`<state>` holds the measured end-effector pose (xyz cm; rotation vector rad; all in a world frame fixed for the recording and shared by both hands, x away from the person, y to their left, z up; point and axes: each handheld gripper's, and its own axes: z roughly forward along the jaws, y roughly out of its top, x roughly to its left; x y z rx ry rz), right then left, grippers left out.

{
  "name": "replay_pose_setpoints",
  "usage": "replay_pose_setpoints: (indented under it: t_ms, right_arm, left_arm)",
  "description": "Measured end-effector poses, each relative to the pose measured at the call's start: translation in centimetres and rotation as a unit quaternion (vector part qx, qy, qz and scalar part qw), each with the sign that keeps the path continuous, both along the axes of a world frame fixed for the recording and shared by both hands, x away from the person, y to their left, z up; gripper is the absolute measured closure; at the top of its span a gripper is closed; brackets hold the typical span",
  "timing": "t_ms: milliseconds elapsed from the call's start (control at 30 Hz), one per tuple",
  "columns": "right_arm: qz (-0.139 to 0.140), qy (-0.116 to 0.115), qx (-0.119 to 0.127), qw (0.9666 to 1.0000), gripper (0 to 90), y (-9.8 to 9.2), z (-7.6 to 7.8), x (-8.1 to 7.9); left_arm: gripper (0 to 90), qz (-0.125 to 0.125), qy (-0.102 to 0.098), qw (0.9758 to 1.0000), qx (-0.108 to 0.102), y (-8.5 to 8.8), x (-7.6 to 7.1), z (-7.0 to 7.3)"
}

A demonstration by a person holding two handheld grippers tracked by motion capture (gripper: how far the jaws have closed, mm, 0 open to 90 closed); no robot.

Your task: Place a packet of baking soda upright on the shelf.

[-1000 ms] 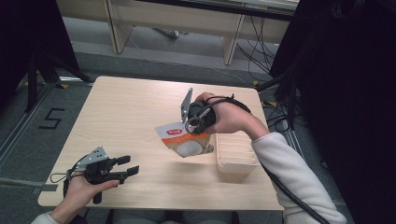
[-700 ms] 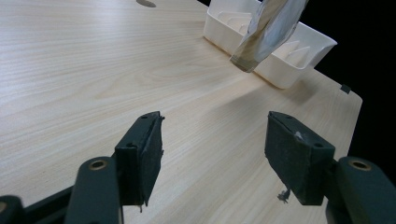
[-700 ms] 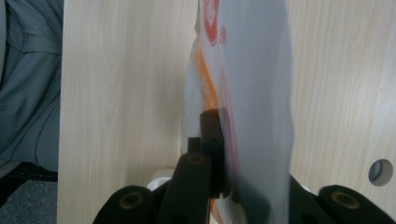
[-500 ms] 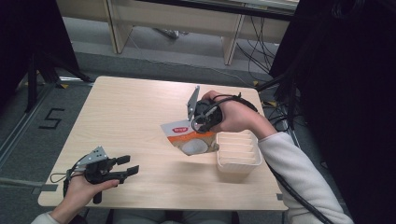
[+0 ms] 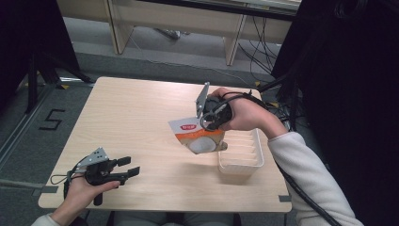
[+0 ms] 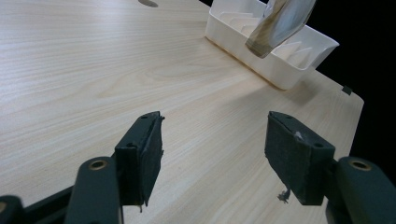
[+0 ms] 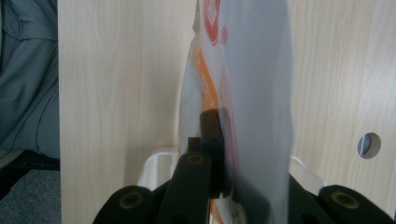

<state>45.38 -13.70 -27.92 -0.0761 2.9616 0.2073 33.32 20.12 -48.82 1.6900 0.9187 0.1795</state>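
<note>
Right gripper (image 5: 209,123) clamped on the upper edge of a pouch (image 5: 197,136), jaws closed tight on it. Pouch hung in the air over the table (image 5: 141,108), just left of the white tray (image 5: 244,162) by the right edge. Pouch white and orange with a red label; writing too small to read. Left gripper (image 5: 129,167) rested near the front left corner, jaws wide, nothing between them.

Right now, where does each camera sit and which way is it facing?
High view: above the near edge, facing forward and down on the table; both forearms show.
Left gripper view: on the left tongs, looking across to the tray.
Right gripper view: on the right tongs, looking down at the pouch.
All share the pouch and tray.
</note>
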Motion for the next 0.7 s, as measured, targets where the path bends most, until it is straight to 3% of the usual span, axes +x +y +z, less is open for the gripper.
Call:
replay_pose_setpoints:
  t_ms: [233, 333, 433, 533, 600, 700]
  right_arm:
    - [0.014, -0.005, 0.000, 0.9999, 90.0, -1.0, 0.2, 0.2]
    - [-0.008, -0.002, -0.001, 1.0000, 90.0, -1.5, 0.2, 0.0]
    - [-0.011, -0.001, -0.004, 0.9999, 90.0, -1.7, 0.3, 0.0]
    - [0.008, -0.002, -0.001, 1.0000, 90.0, -2.0, 0.2, 0.3]
    - [-0.016, 0.005, -0.005, 0.9998, 90.0, -2.4, 0.2, 0.0]
    - [-0.016, 0.005, -0.004, 0.9999, 90.0, -2.6, 0.1, 0.1]
  left_arm:
    - [36.0, 0.003, 0.001, 1.0000, 0.003, 0.0, 0.0, 0.0]
    - [36.0, 0.004, 0.002, 1.0000, 0.002, 0.0, 0.0, 0.0]
    - [36.0, 0.004, 0.002, 1.0000, 0.002, 0.0, 0.0, 0.0]
    - [36.0, 0.004, 0.002, 1.0000, 0.002, 0.0, 0.0, 0.0]
    - [36.0, 0.005, 0.003, 1.0000, 0.001, 0.0, 0.0, 0.0]
    - [36.0, 0.004, 0.002, 1.0000, 0.001, 0.0, 0.0, 0.0]
